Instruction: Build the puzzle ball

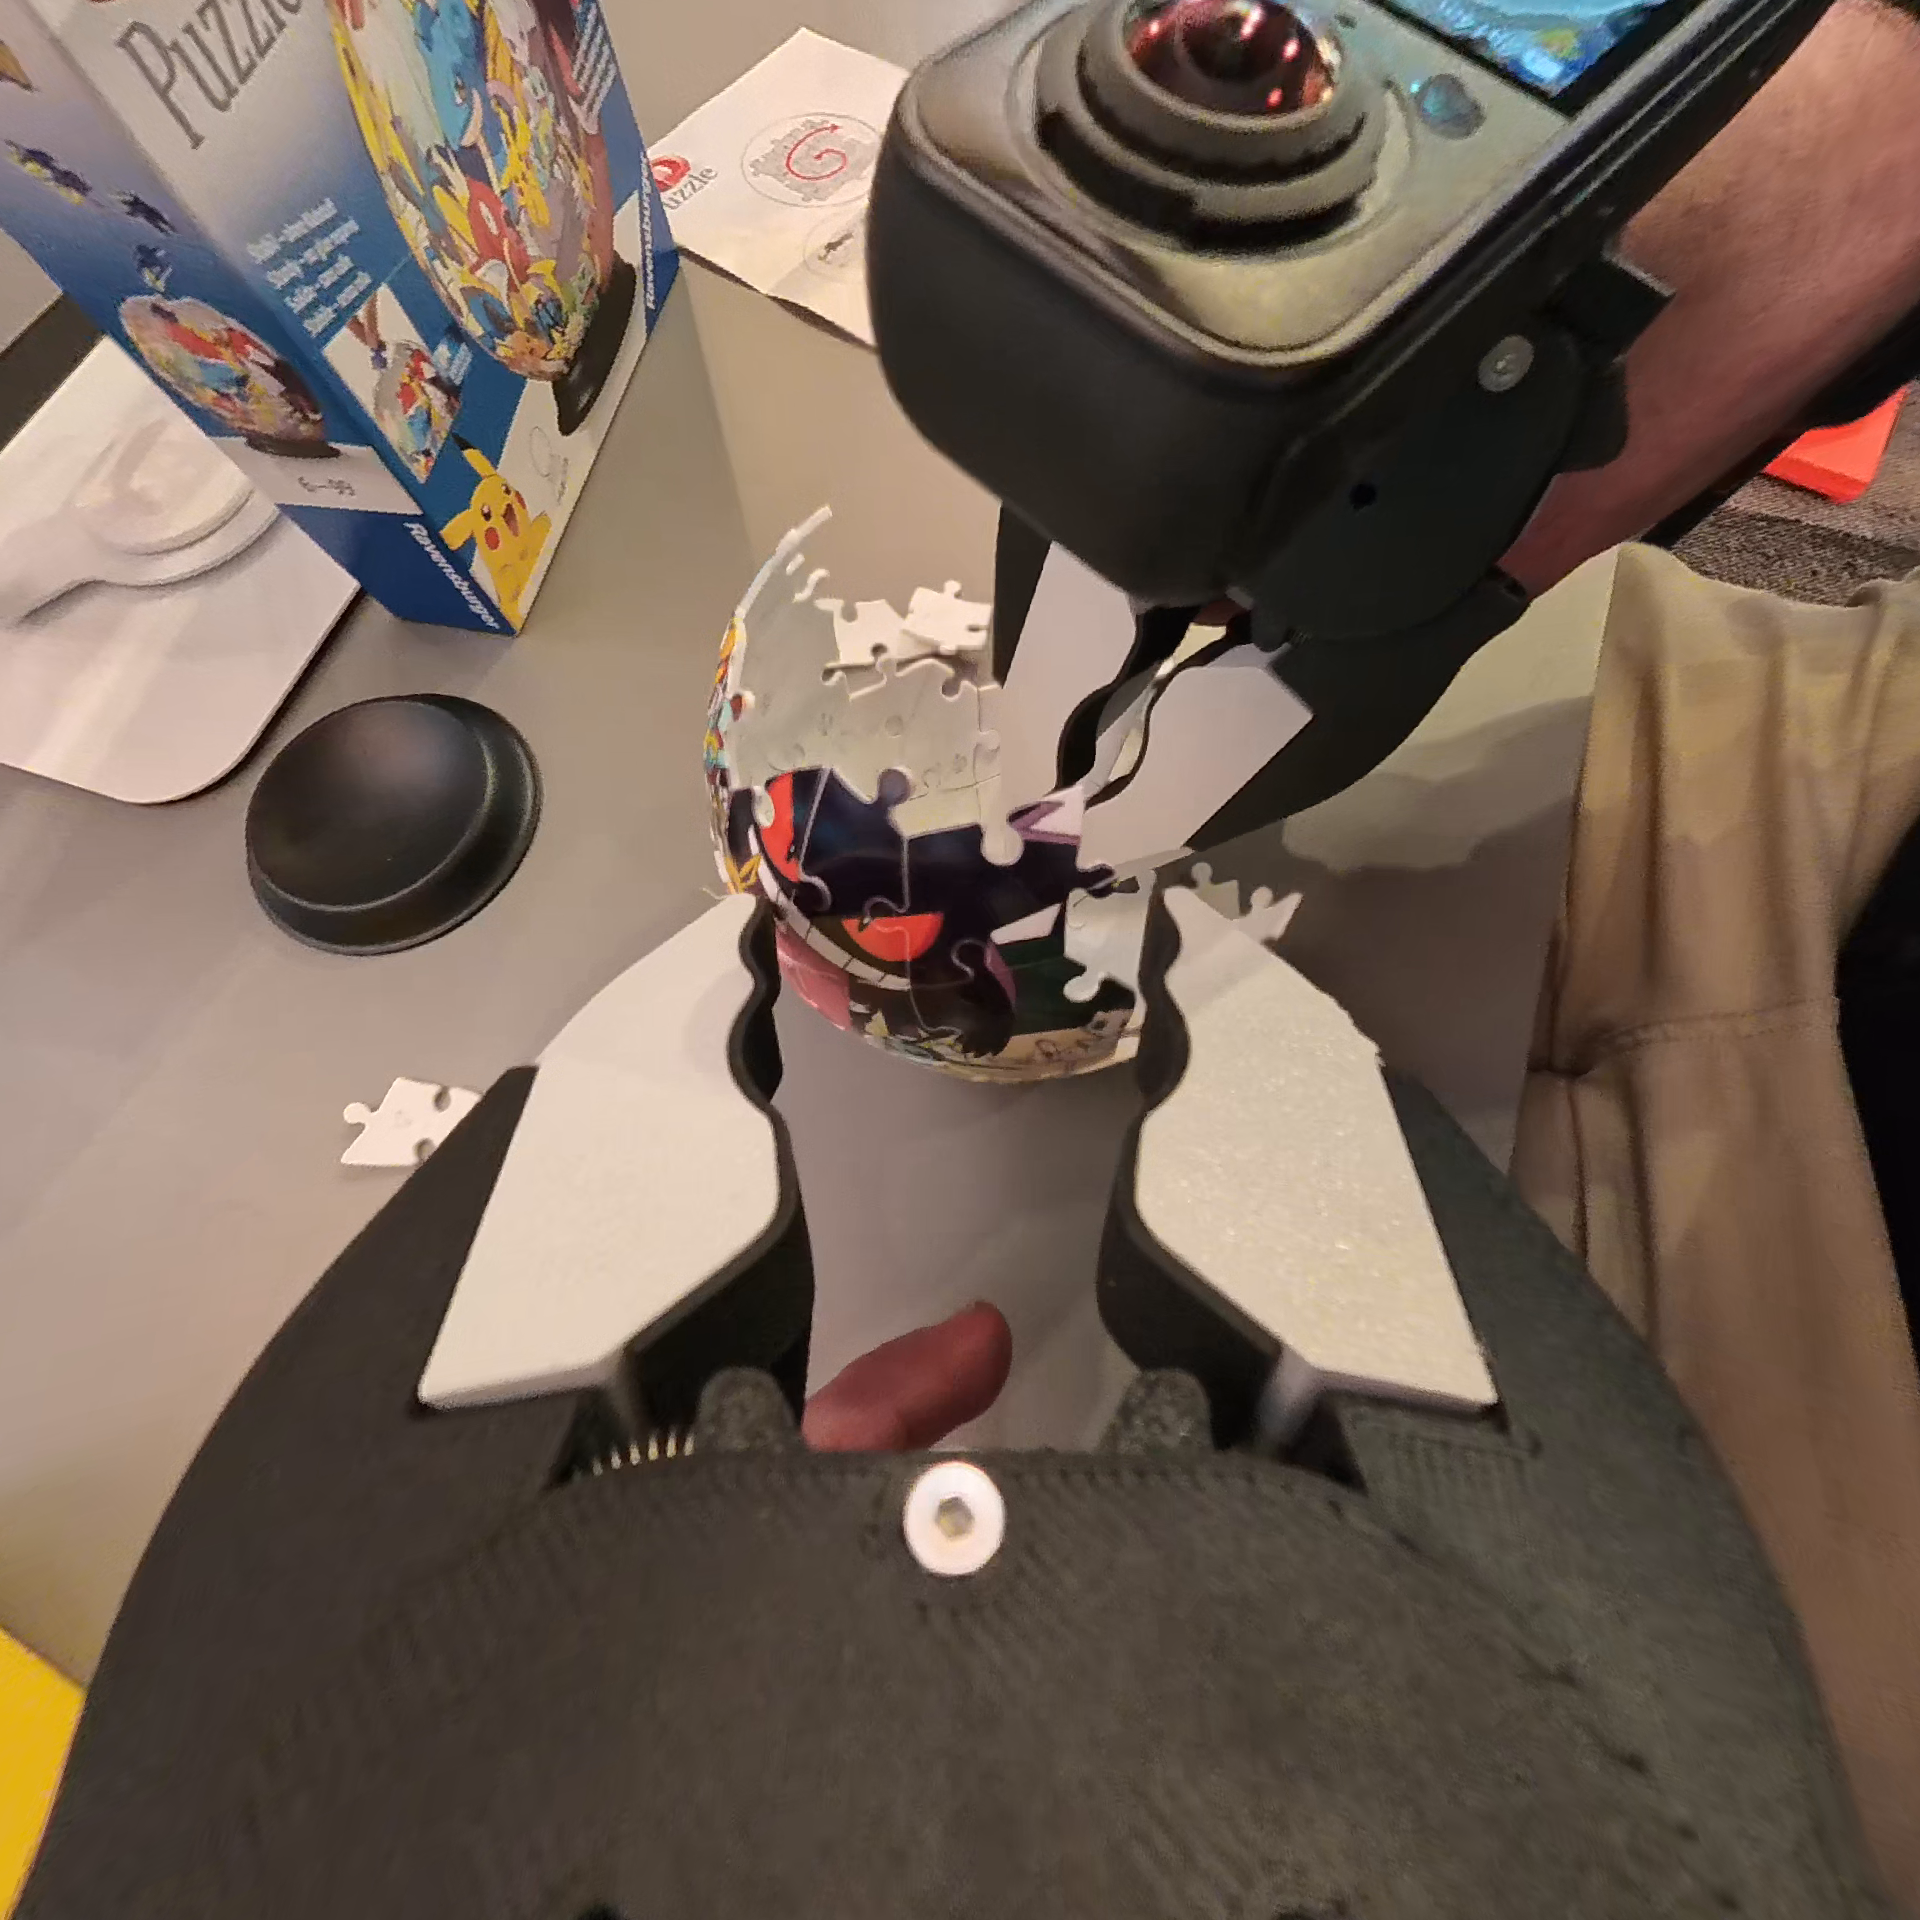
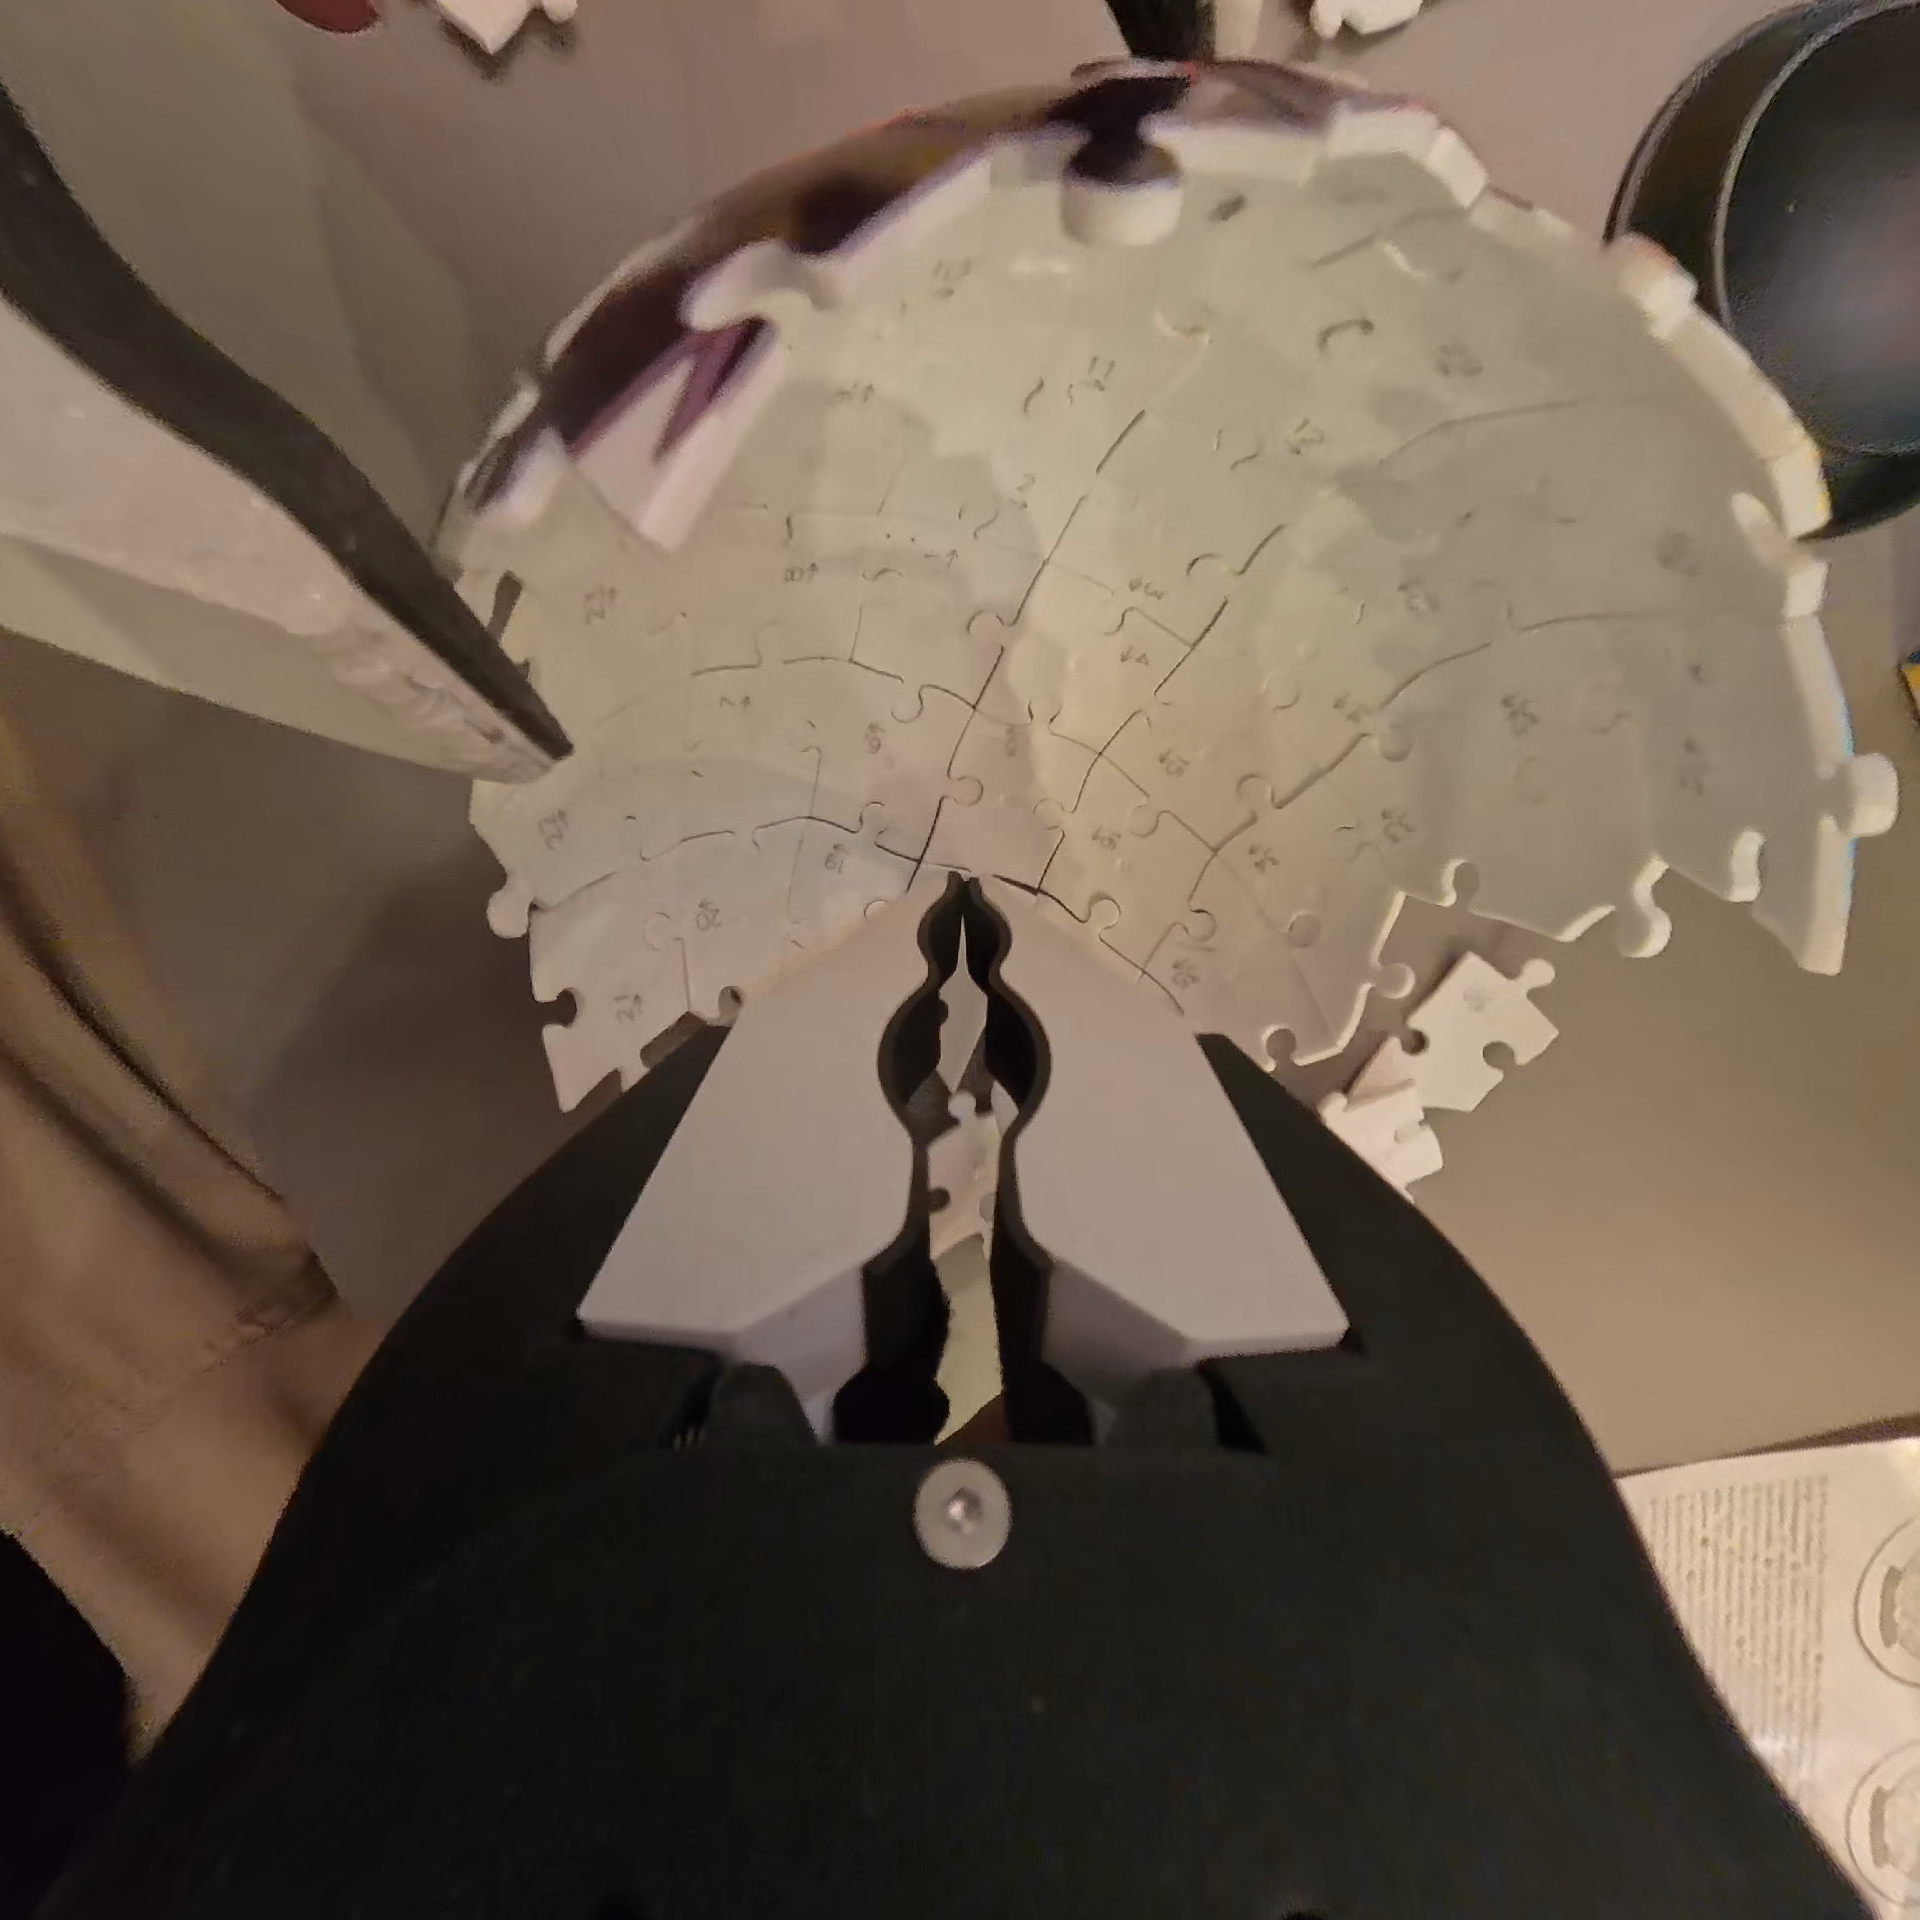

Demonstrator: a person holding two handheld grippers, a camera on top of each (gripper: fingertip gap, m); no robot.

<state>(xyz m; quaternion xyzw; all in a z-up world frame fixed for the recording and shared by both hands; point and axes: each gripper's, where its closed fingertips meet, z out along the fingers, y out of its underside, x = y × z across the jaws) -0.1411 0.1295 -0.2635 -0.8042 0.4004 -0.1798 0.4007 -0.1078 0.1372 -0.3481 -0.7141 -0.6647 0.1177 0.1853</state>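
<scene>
White inner face of half-built puzzle ball (image 2: 1091, 582) fills our view; ball on table (image 1: 156, 997) between spread left gripper (image 1: 956, 987) fingers. Right gripper (image 2: 964, 888) pinched on rim. Next: seat loose piece (image 2: 1481, 1013).

Ball (image 1: 914, 883) at centre of tabletop (image 1: 156, 987), between fingertips of left hand-held gripper (image 1: 961, 971), open side up. Right hand-held gripper (image 1: 1117, 831) above and right of ball, tips at its rim; seen from that gripper (image 2: 966, 894), tips inside the shell (image 2: 1143, 623). Stand (image 1: 390, 821) left of ball; box (image 1: 343, 260) behind stand, upright. Leaflet (image 1: 769, 156) behind ball, right of box. Loose piece (image 1: 405, 1122) on tabletop, front left of ball; another (image 1: 1247, 904) just right of it.
</scene>
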